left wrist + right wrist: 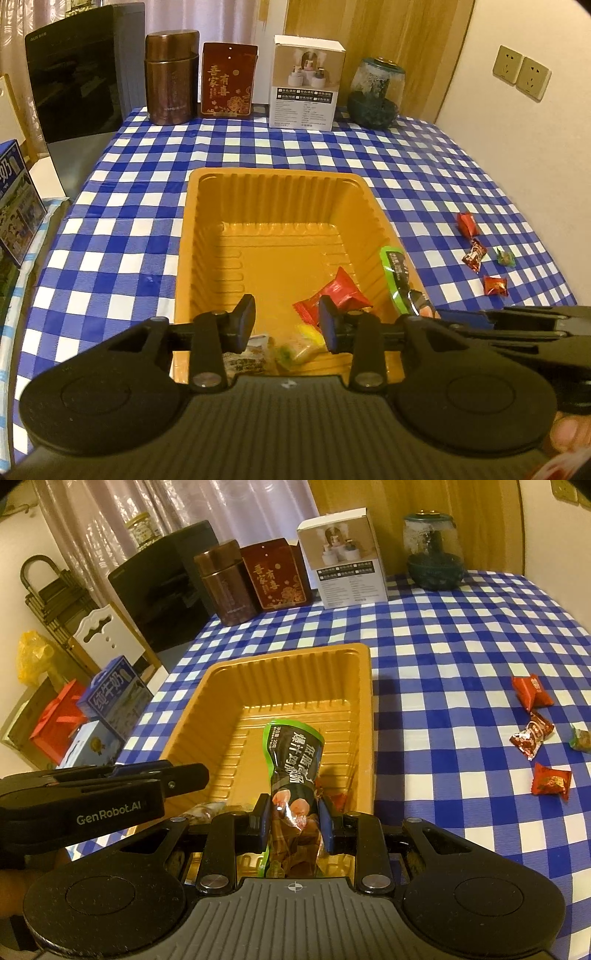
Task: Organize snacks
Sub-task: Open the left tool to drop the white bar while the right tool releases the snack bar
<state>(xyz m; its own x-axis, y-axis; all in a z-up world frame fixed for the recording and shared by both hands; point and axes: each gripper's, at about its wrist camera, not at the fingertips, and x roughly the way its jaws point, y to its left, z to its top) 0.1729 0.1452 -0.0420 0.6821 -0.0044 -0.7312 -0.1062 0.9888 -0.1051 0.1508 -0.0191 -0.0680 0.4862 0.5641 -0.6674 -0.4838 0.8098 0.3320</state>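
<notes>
An orange plastic tray [277, 171] [295, 653] sits on the blue-checked tablecloth. My left gripper [287, 325] hangs over the tray's near end, open, with nothing between its pads. Just beyond its right finger a red packet [334, 295] lies in the tray, with yellow candies [299, 349] and a pale wrapped snack [243, 360] beneath. My right gripper [293, 812] is shut on a green-and-black snack pouch [295, 768] [393, 273], held upright over the tray's near right side. Several wrapped candies [474, 254] [532, 736] lie loose on the cloth to the right of the tray.
Along the table's back edge stand a brown canister [171, 77], a red tin [229, 79], a white box [306, 81] and a glass jar [375, 92]. A black appliance [74, 74] and a blue milk carton box [118, 698] are off the table's left side.
</notes>
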